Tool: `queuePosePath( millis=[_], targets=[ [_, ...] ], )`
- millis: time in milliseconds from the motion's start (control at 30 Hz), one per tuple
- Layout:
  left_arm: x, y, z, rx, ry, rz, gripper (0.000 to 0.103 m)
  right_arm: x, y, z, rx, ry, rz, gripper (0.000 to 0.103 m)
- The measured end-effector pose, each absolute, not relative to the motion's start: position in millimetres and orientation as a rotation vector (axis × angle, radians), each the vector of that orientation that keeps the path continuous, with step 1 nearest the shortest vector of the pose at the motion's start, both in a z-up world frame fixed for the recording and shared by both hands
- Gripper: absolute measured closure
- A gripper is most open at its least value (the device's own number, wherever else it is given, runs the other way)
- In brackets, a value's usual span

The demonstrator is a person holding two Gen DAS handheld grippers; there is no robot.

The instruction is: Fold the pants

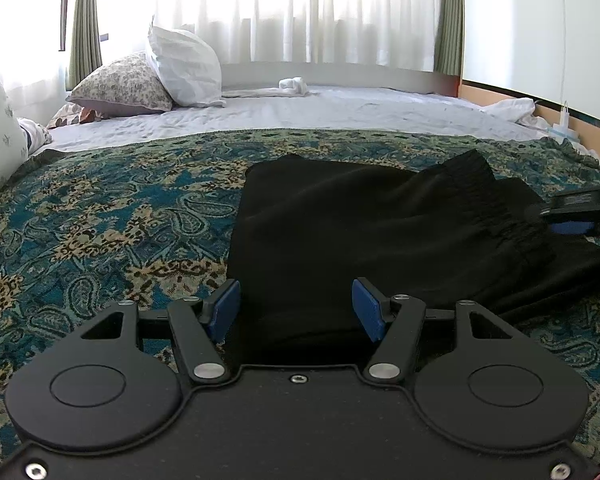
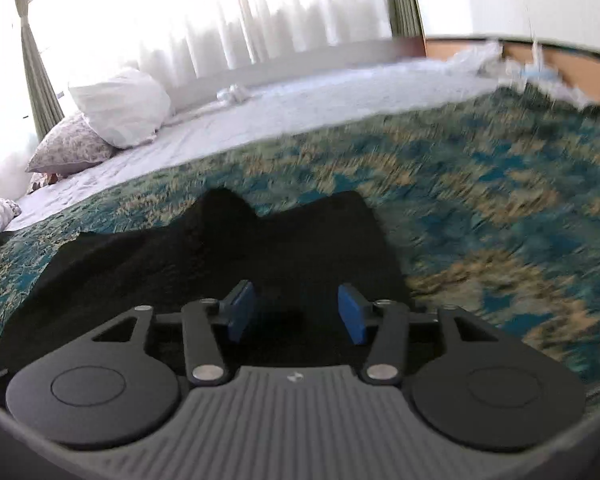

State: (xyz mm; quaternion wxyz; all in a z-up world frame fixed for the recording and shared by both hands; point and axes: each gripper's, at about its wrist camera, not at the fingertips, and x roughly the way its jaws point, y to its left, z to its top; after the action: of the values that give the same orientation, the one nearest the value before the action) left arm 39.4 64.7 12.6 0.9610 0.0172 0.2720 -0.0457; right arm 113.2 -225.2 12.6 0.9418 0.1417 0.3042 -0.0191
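Pants (image 1: 340, 232): black, lying on the patterned bedspread (image 1: 100, 220) near the front edge of the bed, already doubled over at least once by the look of it. Gathered waistband (image 1: 500, 208) sits bunched on the right side in the left wrist view, raised in a ridge instead of flat.

Left gripper (image 1: 296, 308): jaws apart, blue pads either side of the near edge of the fabric, not pressing on it. Cloth is between them but nothing is clamped.

Right gripper (image 2: 296, 312): jaws also apart, hovering over the dark fabric (image 2: 204, 264); pads show a clear gap, no cloth pinched. This view is motion-blurred, so fine contact is hard to call. Its tip also shows at the right edge of the left wrist view, just beside the waistband.

Step in hand, my read: between folds, both tools released and lining up for the next grasp.

Next move likely needs:
- both grippers closing on matching corners of the same edge, catching all layers
- right side dealing with the bunched waistband first, or the fold goes in crooked
- lifting together and carrying over evenly

Pillows (image 1: 156, 76) and white sheet (image 1: 340, 108) lie well behind, out of the way.
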Motion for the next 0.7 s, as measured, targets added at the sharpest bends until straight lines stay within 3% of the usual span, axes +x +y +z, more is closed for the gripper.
queuePosePath(
  millis=[33, 67, 100, 133, 167, 300, 433, 467, 567, 633, 700],
  targets=[
    [40, 65, 12, 0.035, 0.555, -0.091, 0.043, 117, -222, 7, 0.289, 0.623, -0.05, 0.055],
    [41, 65, 11, 0.034, 0.558, -0.09, 0.043, 119, -216, 6, 0.269, 0.618, -0.075, 0.081],
    [40, 65, 12, 0.033, 0.559, -0.087, 0.043, 119, -213, 11, 0.249, 0.617, -0.091, 0.084],
    [40, 65, 13, 0.032, 0.555, -0.085, 0.043, 115, -212, 18, 0.248, 0.597, -0.094, 0.096],
    [38, 66, 14, 0.028, 0.549, -0.086, 0.043, 109, -213, 24, 0.244, 0.567, -0.102, 0.101],
    [38, 66, 12, 0.019, 0.547, -0.097, 0.042, 87, -216, 36, 0.141, 0.49, -0.191, 0.099],
    [38, 64, 11, 0.026, 0.539, -0.09, 0.042, 69, -223, 32, 0.192, 0.541, -0.042, 0.082],
    [38, 63, 11, 0.026, 0.537, -0.094, 0.042, 65, -221, 32, 0.203, 0.553, 0.013, 0.059],
    [40, 63, 10, 0.029, 0.543, -0.096, 0.042, 65, -203, 26, 0.203, 0.61, 0.136, 0.032],
    [41, 63, 9, 0.027, 0.548, -0.096, 0.042, 73, -190, 19, 0.163, 0.638, 0.101, 0.028],
    [42, 63, 9, 0.028, 0.552, -0.098, 0.042, 81, -183, 15, 0.187, 0.659, 0.072, 0.051]
  ],
)
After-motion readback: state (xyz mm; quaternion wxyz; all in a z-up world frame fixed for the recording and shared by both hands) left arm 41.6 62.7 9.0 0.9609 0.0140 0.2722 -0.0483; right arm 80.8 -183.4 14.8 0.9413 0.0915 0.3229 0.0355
